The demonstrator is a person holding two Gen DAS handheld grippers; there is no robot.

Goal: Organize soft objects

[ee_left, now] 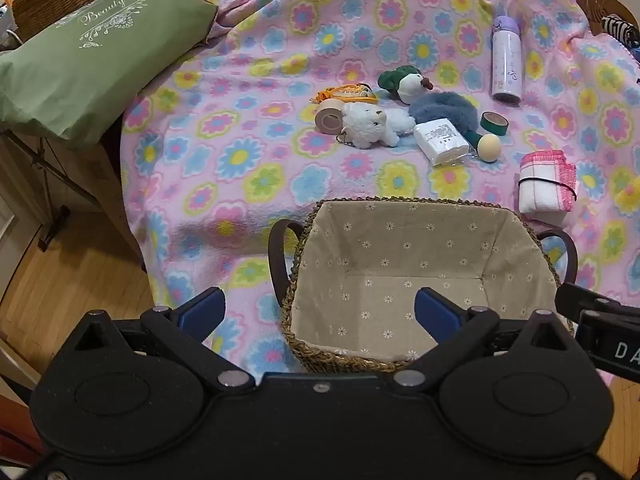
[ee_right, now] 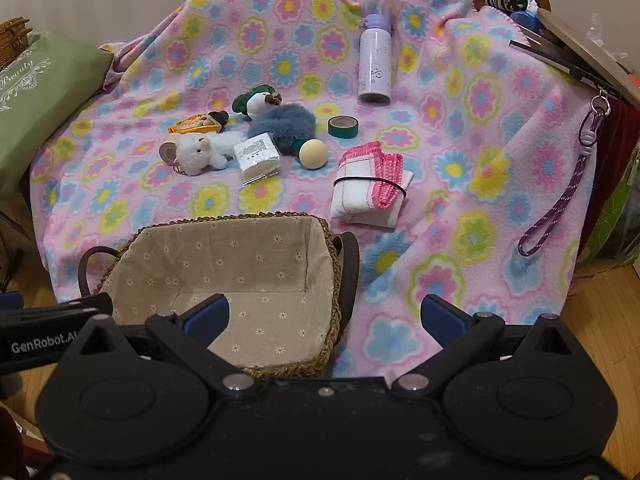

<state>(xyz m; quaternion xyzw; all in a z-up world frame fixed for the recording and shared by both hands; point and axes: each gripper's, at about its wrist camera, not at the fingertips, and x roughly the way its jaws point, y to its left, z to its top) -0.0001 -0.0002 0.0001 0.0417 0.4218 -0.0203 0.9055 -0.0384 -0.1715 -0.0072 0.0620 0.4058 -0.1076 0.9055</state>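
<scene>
Soft toys lie in a cluster near the middle of the flowered blanket (ee_left: 248, 92), well beyond the left tongs (ee_left: 320, 314) in the left wrist view. A white plush lamb (ee_left: 370, 124) lies there beside a tan tape roll (ee_left: 329, 118), with a green-and-white plush bird (ee_left: 406, 82) and a grey-blue fluffy piece (ee_left: 444, 110) just behind it. A wrapped white packet (ee_left: 440, 140) touches the fluffy piece, and a pale wooden ball (ee_left: 489, 147) and a green tape roll (ee_left: 494, 122) lie next to them. A lilac bottle (ee_left: 506, 62) stands toward the far right edge of the blanket, and a folded pink-trimmed cloth (ee_left: 546, 184) bound by a black band lies near the right edge. The lined woven basket (ee_left: 400, 276) sits at the near edge, between the toys and the left tongs, with nothing in it. The left tongs stand spread wide and hold nothing, tilted downward, one blue pad over the basket. A green pillow (ee_left: 88, 60) lies off the left edge.

In the right wrist view the right tongs (ee_right: 326, 316) also gape wide with nothing in them, angled down over the basket's (ee_right: 224, 264) right rim. The lamb (ee_right: 200, 152), bird (ee_right: 256, 102) and fluffy piece (ee_right: 284, 124) lie well ahead to the left. The cloth (ee_right: 370, 184) lies nearer, just past the basket's far right corner. A purple lanyard (ee_right: 560, 200) hangs at the blanket's (ee_right: 480, 160) right edge.
</scene>
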